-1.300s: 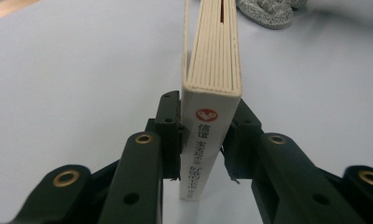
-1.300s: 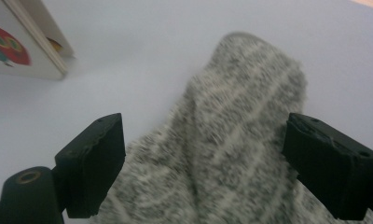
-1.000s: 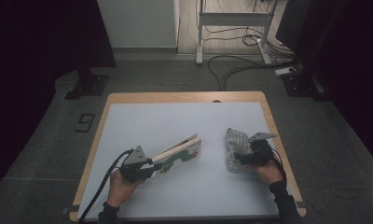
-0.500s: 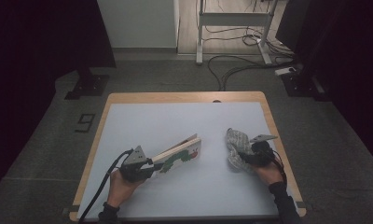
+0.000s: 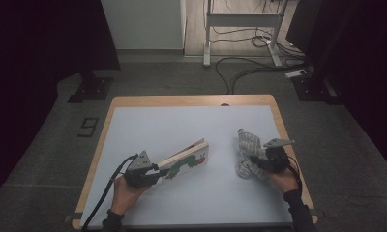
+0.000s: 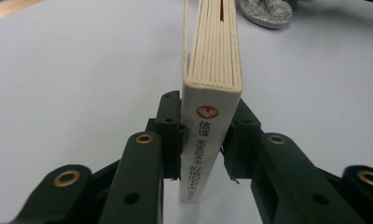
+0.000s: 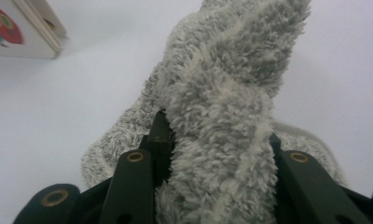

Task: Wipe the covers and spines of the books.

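A thick board book (image 5: 187,160) with a green caterpillar on its cover is held tilted above the pale table (image 5: 182,125). My left gripper (image 5: 158,170) is shut on its spine end. In the left gripper view the book's white spine (image 6: 208,140) stands between the two jaws (image 6: 201,140). At the right lies a grey fluffy cloth (image 5: 248,152). My right gripper (image 5: 256,163) has just been closing on a bunched fold of it. In the right gripper view that fold (image 7: 222,126) is squeezed between the jaws (image 7: 217,140).
The table has a wooden rim (image 5: 191,100). Behind it on the dark floor are cables (image 5: 240,67) and a metal stand (image 5: 240,19). A corner of the book (image 7: 21,32) shows at the upper left of the right gripper view.
The right gripper has shut on the grey cloth and lifted it a little, bunching the cloth up. The left gripper and the book have stayed where they were.
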Demonstrator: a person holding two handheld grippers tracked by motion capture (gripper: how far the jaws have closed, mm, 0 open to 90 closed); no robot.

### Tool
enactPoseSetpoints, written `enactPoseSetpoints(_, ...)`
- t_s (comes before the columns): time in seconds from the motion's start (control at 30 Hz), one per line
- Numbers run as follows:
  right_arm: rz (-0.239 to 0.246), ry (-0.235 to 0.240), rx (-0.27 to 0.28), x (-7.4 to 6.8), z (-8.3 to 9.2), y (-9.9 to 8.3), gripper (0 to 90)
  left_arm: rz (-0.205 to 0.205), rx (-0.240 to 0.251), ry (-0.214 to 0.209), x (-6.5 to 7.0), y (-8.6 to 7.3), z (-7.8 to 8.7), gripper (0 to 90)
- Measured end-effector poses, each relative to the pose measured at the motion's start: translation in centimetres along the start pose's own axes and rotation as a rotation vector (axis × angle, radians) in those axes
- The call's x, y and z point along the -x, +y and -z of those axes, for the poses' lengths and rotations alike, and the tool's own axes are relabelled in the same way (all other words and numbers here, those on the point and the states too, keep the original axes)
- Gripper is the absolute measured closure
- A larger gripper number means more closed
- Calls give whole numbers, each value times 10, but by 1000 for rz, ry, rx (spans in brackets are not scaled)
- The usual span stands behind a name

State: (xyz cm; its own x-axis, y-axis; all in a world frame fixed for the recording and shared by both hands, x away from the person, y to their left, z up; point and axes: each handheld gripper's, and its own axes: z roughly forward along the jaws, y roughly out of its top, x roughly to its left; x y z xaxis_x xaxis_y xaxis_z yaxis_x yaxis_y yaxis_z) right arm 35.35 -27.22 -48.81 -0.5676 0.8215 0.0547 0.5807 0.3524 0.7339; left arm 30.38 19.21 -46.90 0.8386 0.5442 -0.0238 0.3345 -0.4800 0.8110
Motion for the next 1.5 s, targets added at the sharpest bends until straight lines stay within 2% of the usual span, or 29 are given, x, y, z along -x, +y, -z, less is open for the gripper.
enactPoseSetpoints(0.23, 14, 26, 32, -8, 14, 7, 608, 1, 1, -3, -1, 0, 0, 708)
enactPoseSetpoints(0.47, 52, 71, 74, -24, 32, 20, 607, 3, 1, -8, -1, 0, 0, 709)
enactPoseSetpoints(0.6, 78, 93, 80, -33, 39, 27, 607, 3, -1, -9, -1, 0, 0, 709)
enactPoseSetpoints(0.83, 99, 122, 105, -42, 49, 38, 607, 4, -3, -11, -2, 0, 0, 709)
enactPoseSetpoints(1.23, 151, 179, 140, -64, 57, 50, 607, 4, -5, -10, -2, 0, -1, 709)
enactPoseSetpoints(1.43, 193, 219, 153, -85, 54, 60, 607, 3, -6, -10, -2, 0, -1, 709)
enactPoseSetpoints(1.47, 193, 219, 153, -85, 54, 60, 607, 3, -6, -10, -2, 0, -1, 709)
enactPoseSetpoints(1.5, 207, 233, 156, -91, 52, 62, 607, 3, -6, -10, -2, 0, -1, 709)
